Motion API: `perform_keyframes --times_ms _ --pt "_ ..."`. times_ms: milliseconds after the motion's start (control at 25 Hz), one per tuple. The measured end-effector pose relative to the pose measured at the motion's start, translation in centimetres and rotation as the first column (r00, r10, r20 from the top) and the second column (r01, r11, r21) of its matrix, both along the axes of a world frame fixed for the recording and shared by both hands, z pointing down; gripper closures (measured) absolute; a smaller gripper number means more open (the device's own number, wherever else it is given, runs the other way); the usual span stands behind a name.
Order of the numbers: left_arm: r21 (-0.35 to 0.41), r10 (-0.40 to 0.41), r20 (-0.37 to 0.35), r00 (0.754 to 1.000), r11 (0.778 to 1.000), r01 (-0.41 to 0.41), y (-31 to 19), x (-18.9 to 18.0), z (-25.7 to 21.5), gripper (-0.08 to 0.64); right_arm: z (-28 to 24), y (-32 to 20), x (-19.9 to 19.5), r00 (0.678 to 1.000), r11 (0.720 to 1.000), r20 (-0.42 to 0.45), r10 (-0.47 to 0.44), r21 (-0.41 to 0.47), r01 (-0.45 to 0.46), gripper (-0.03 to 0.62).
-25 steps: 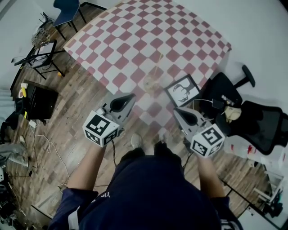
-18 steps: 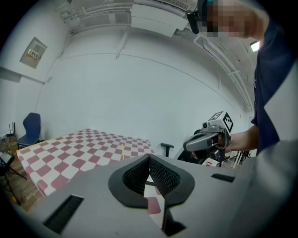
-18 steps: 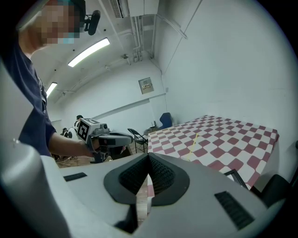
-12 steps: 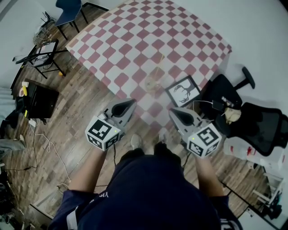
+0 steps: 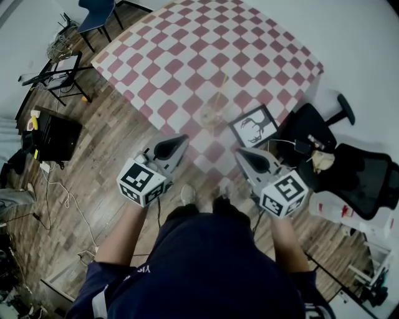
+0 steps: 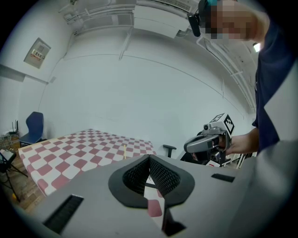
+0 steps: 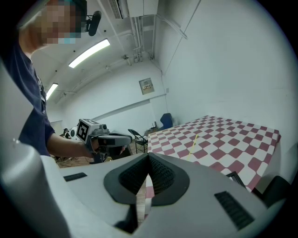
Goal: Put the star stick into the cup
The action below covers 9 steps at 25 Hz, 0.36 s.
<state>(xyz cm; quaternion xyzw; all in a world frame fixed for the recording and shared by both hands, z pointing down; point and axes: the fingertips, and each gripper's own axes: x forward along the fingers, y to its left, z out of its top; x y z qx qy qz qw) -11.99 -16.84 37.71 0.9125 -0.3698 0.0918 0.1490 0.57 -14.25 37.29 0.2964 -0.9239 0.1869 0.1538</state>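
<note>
A clear cup (image 5: 212, 116) stands near the front edge of the red-and-white checkered table (image 5: 187, 56). A thin yellowish stick (image 5: 219, 93) rises out of the cup and leans away; its star end is too small to make out. The stick also shows in the left gripper view (image 6: 125, 151) and the right gripper view (image 7: 194, 141). My left gripper (image 5: 181, 138) (image 6: 150, 160) is shut and holds nothing, short of the table's front edge. My right gripper (image 5: 240, 151) (image 7: 149, 158) is beside it, also shut and holding nothing. Both point toward the cup from a distance.
A black frame with a deer picture (image 5: 252, 126) lies at the table's front corner, right of the cup. Black office chairs (image 5: 355, 168) stand to the right. A blue chair (image 5: 93, 15), a folding stand (image 5: 59, 78) and a black box (image 5: 56, 140) stand on the wooden floor at left.
Almost nothing: both grippers stay shut in front of the table, with only a slight drift. The cup and stick have not moved.
</note>
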Motion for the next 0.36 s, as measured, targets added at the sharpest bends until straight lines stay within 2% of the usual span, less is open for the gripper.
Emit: perform_keyframes --times_ms 360 --pt "-0.010 0.006 -0.012 1.000 1.000 -0.007 -0.7 1.6 0.4 0.529 0.4 -1.0 0.6 1.000 1.000 -0.002 -0.005 0.004 0.005 0.578"
